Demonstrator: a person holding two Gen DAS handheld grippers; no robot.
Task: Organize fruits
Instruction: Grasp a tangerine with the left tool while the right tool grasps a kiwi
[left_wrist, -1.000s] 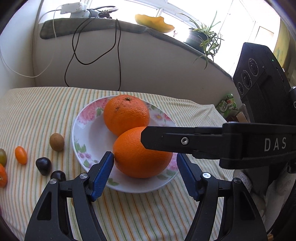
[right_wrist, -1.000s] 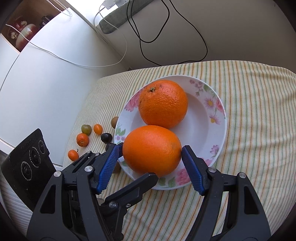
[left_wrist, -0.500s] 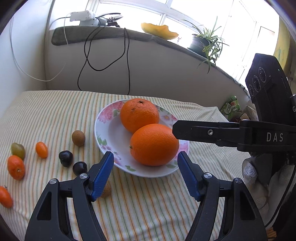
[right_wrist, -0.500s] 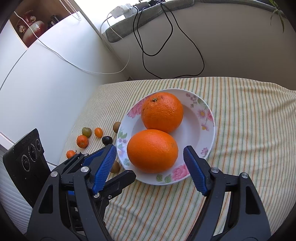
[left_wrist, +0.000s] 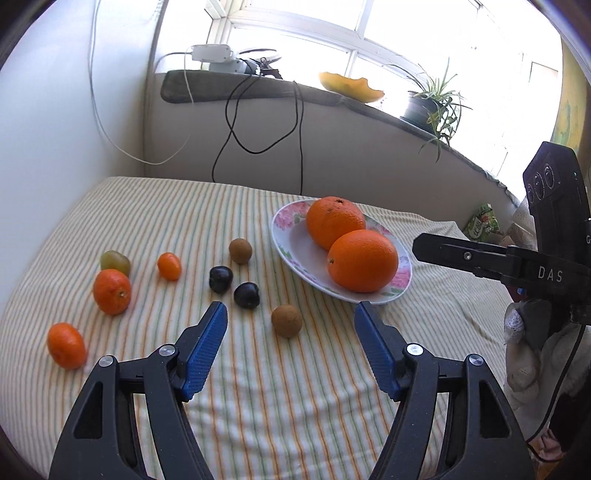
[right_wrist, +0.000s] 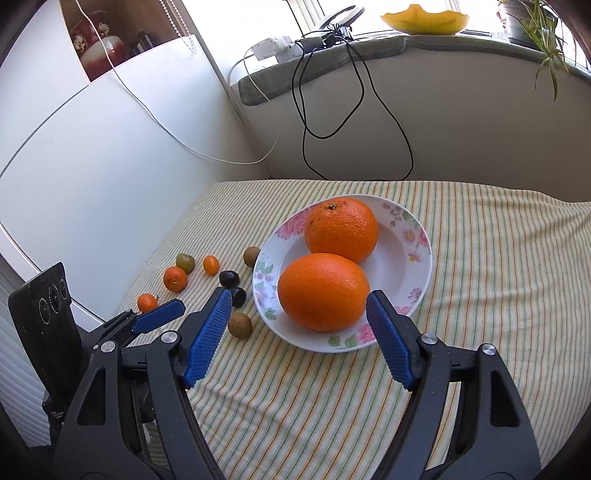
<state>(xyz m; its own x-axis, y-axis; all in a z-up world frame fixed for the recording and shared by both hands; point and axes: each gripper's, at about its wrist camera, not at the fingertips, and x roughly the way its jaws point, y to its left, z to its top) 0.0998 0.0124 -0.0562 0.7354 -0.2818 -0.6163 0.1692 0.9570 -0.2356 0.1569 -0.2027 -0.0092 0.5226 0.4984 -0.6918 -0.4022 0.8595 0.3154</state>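
while both blue-padded grippers hover empty above striped tablecloth (left_wrist: 303, 406), two big oranges sit together in floral white plate (right_wrist: 413, 266), likely sorted by size. near orange (right_wrist: 323, 291) lies long axis sideways across plate; far orange (right_wrist: 341, 229) has stem end up. left gripper (left_wrist: 290, 350) jaws wide, nothing between, aimed toward brown kiwi-like fruit (left_wrist: 286, 320) and small loose fruit beyond. right gripper (right_wrist: 299, 338) jaws wide, clear of near orange.

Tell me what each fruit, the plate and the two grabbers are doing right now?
Left gripper: open, empty.
Right gripper: open, empty.
Plate: upright, holding both oranges.
Two oranges: resting on plate, touching.
Small fruits: loose on cloth, beside plate.
Striped cloth: spread flat.
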